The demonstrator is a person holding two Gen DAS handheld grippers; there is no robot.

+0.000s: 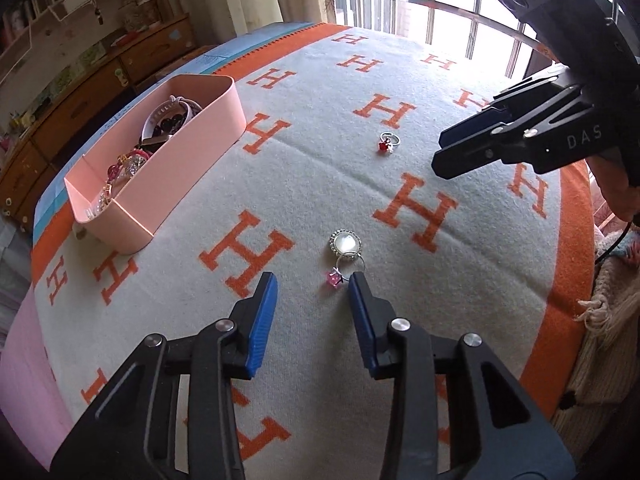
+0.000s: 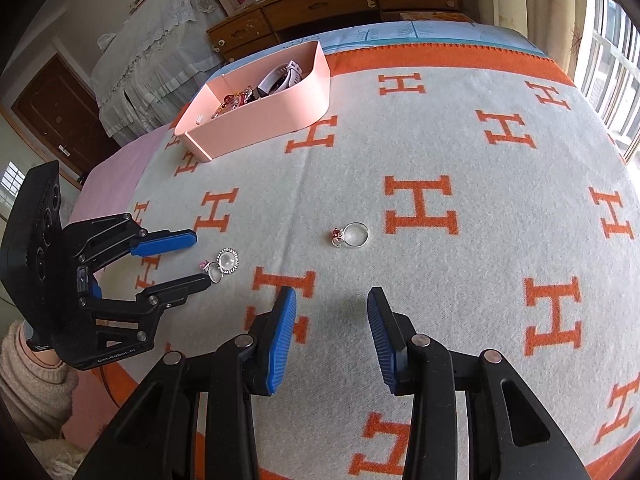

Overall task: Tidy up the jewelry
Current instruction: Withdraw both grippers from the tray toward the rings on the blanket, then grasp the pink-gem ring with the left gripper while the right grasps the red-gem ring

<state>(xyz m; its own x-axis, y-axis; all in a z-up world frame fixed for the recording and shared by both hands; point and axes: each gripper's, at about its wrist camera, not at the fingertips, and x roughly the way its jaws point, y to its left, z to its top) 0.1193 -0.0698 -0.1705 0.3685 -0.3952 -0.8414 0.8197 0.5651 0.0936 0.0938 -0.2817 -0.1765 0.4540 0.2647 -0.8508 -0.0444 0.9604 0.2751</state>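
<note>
A ring with a pink stone (image 1: 334,278) lies on the blanket just ahead of my left gripper (image 1: 312,280), close to the right fingertip; the jaws stand open and no pad presses on it. The ring touches a round pearl brooch (image 1: 345,242). In the right wrist view the left gripper (image 2: 200,259) straddles the pink ring (image 2: 205,266) beside the brooch (image 2: 228,261). A red-stone ring (image 2: 352,234) lies ahead of my right gripper (image 2: 332,292), which is open and holds nothing. The left wrist view also shows the red-stone ring (image 1: 387,142) and the right gripper (image 1: 439,152).
A pink box (image 1: 180,160) with watches and beads in it stands at the far left of the white blanket with orange H marks (image 1: 400,300); the box (image 2: 272,120) is beyond both rings. A wooden dresser (image 2: 320,4) and a window (image 1: 440,0) lie beyond the bed.
</note>
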